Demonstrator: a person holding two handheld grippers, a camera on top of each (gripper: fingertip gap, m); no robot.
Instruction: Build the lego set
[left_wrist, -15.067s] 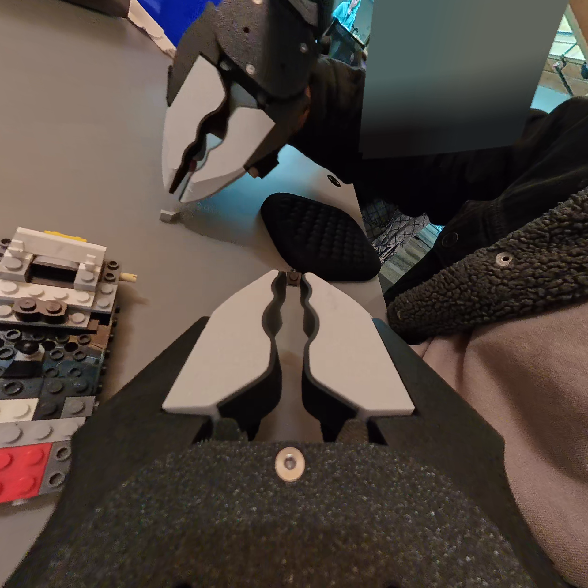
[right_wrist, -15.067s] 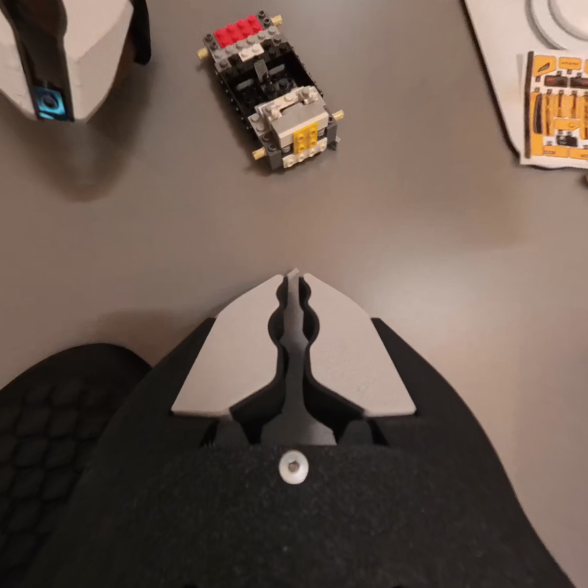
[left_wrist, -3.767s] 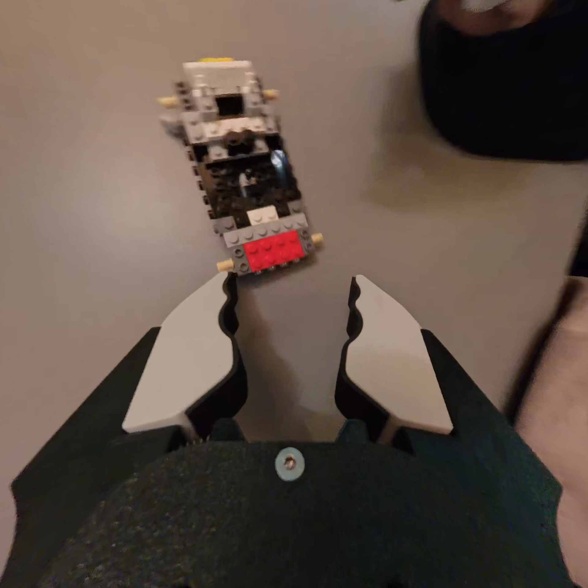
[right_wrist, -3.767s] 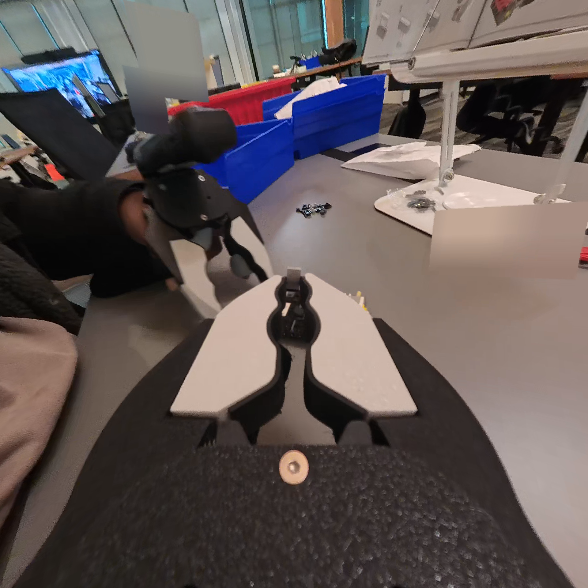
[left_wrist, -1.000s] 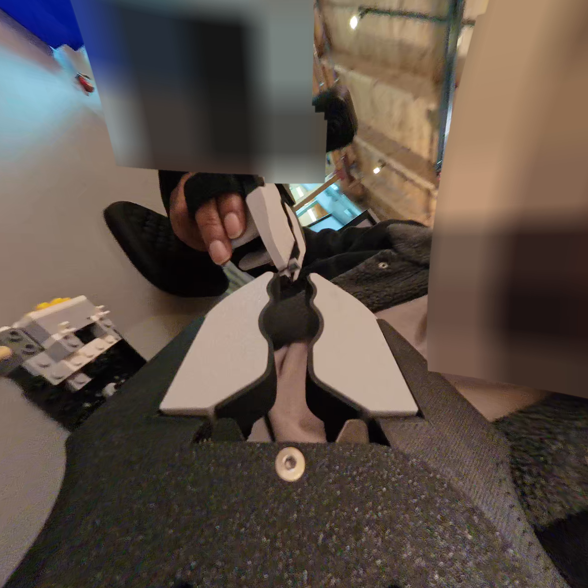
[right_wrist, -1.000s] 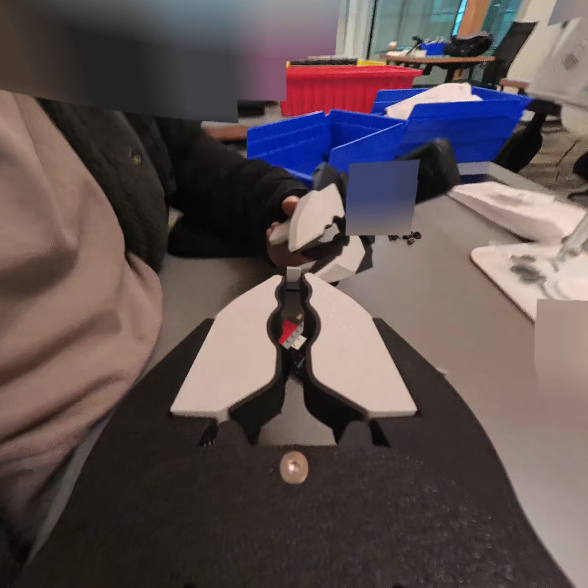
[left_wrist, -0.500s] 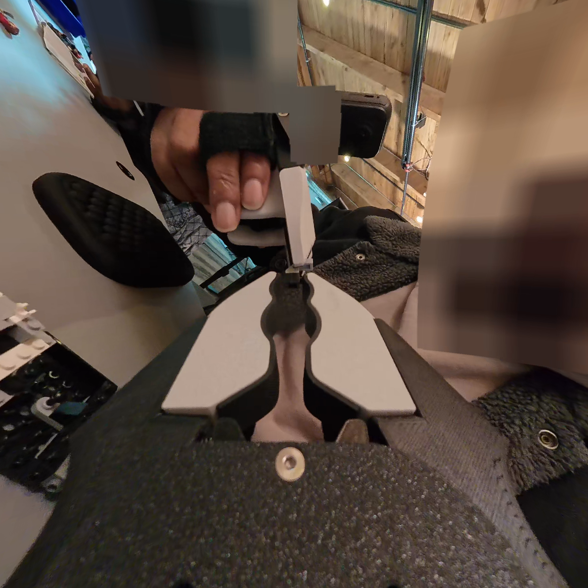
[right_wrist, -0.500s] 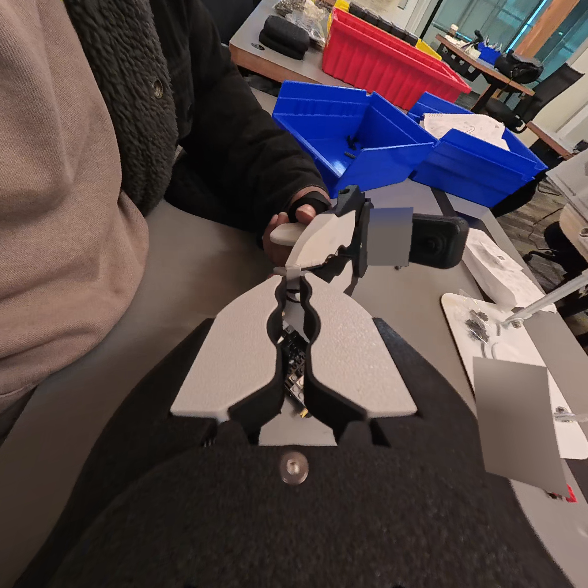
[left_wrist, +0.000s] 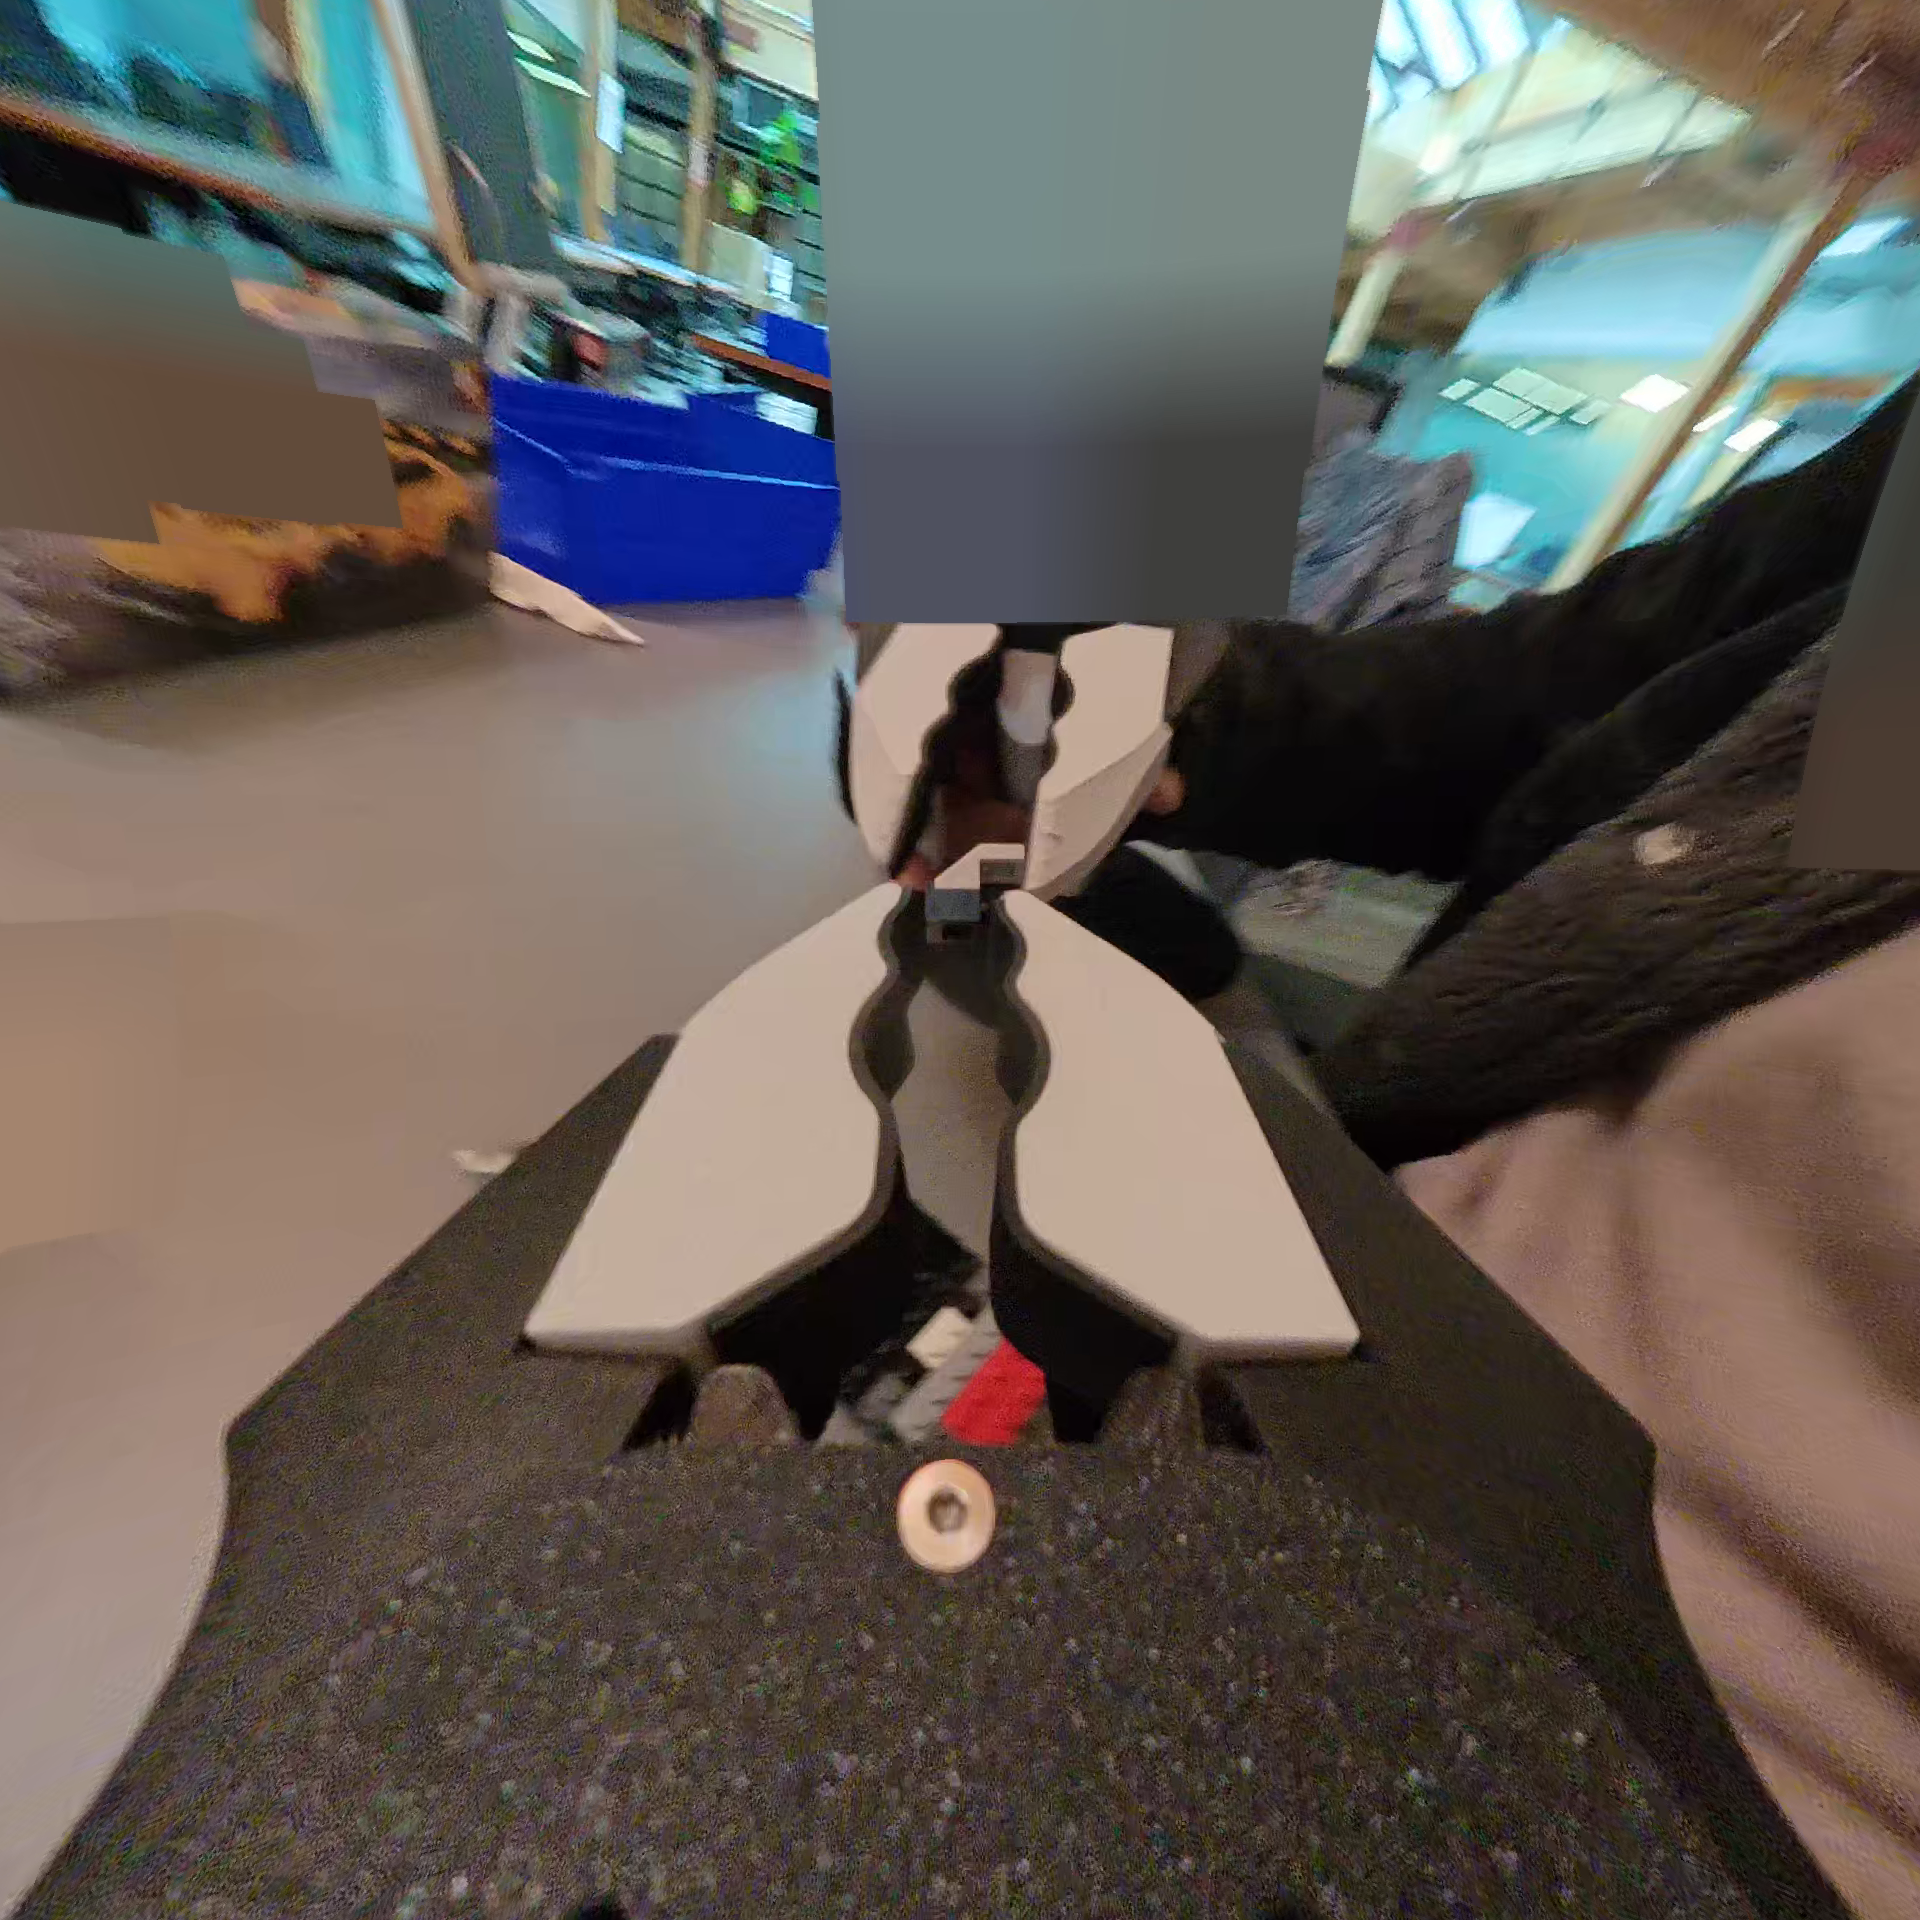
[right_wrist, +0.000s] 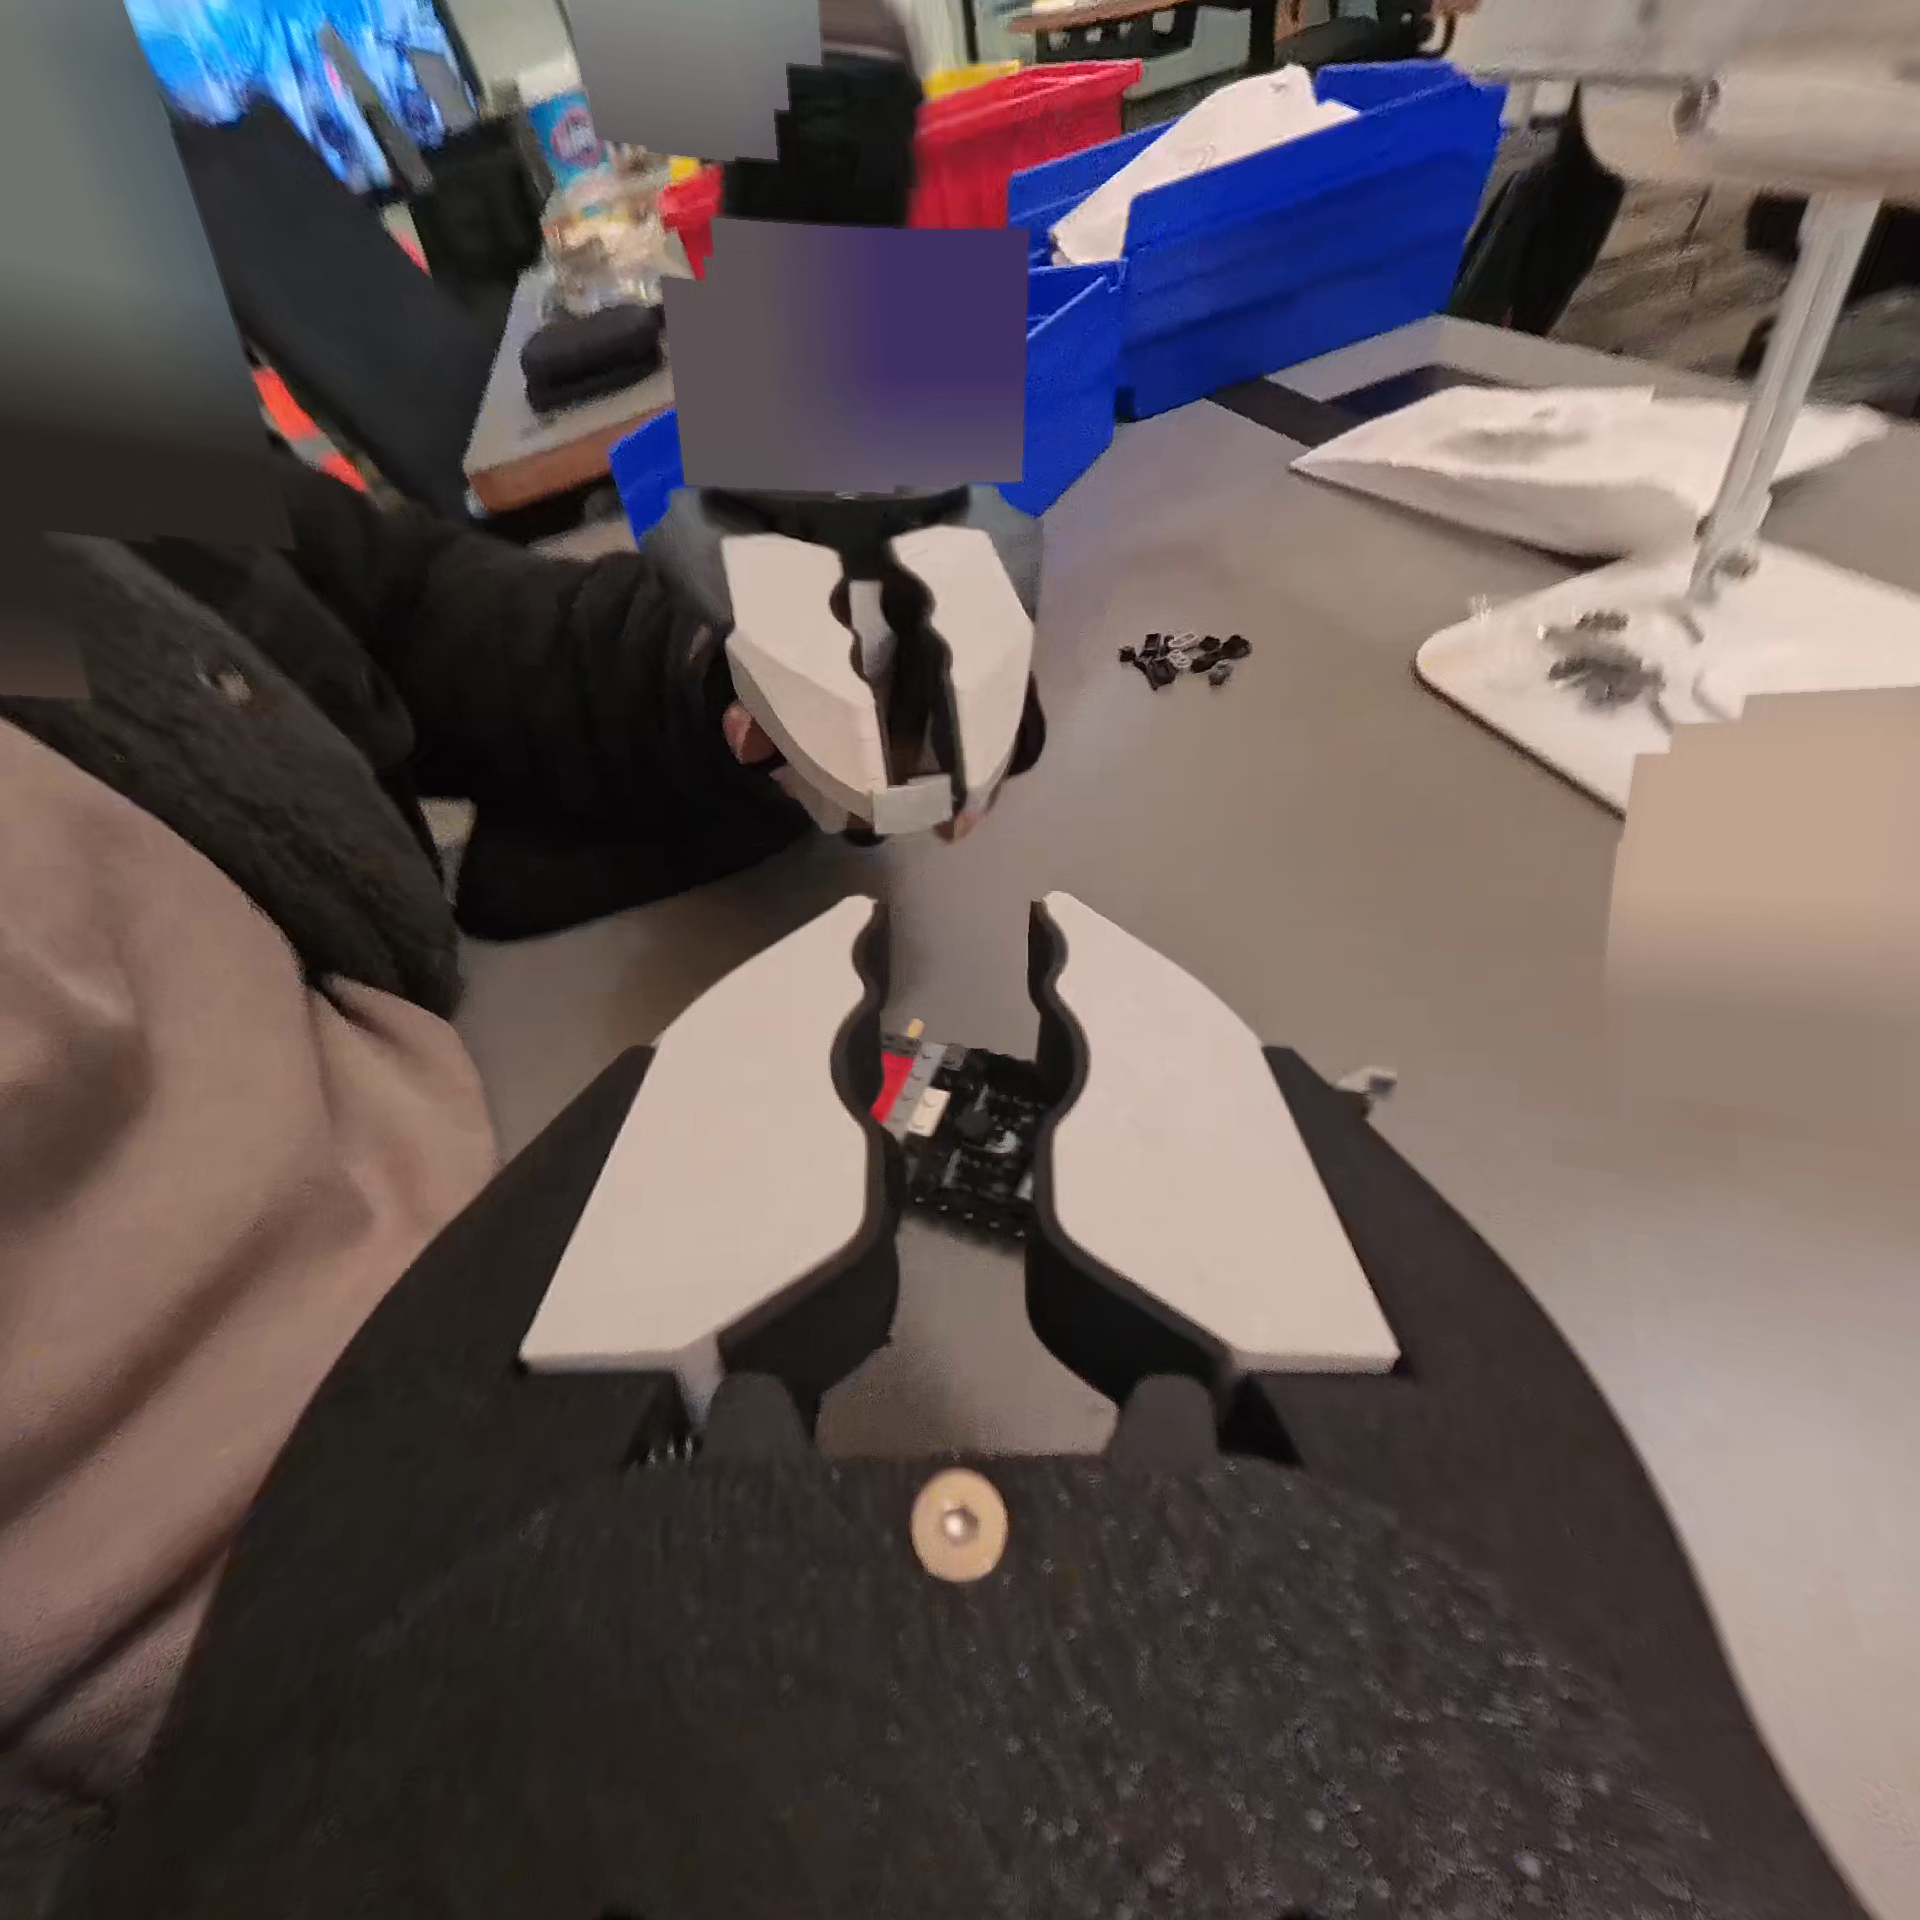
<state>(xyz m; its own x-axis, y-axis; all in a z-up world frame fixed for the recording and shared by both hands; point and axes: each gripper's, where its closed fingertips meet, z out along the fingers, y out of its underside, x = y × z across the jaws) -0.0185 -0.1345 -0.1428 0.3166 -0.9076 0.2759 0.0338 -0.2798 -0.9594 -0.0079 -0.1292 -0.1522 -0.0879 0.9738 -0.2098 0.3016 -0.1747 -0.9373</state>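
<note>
My left gripper (left_wrist: 954, 906) is shut on a small grey lego piece (left_wrist: 954, 912), held in the air. The right wrist view shows that gripper (right_wrist: 920, 800) ahead with the light grey piece (right_wrist: 912, 808) at its tips. My right gripper (right_wrist: 958, 914) is open and empty, a short way back from the piece. It shows opposite in the left wrist view (left_wrist: 987, 831). The black lego build with a red part (right_wrist: 961, 1127) lies on the grey table below, between my right fingers. It shows under the left gripper too (left_wrist: 987, 1397).
Blue bins (right_wrist: 1247, 239) and a red bin (right_wrist: 1018, 114) stand at the back. A small pile of black parts (right_wrist: 1184, 655), a white bag (right_wrist: 1538, 468) and a white base with parts (right_wrist: 1538, 675) lie right. A person's dark sleeve (right_wrist: 520, 665) is left. My two grippers' fingertips are within a few centimetres of each other.
Both grippers were shut tip to tip on the small piece. Now the right gripper has opened and drawn back, and the piece stays in the left gripper. Both views have swung toward the table.
</note>
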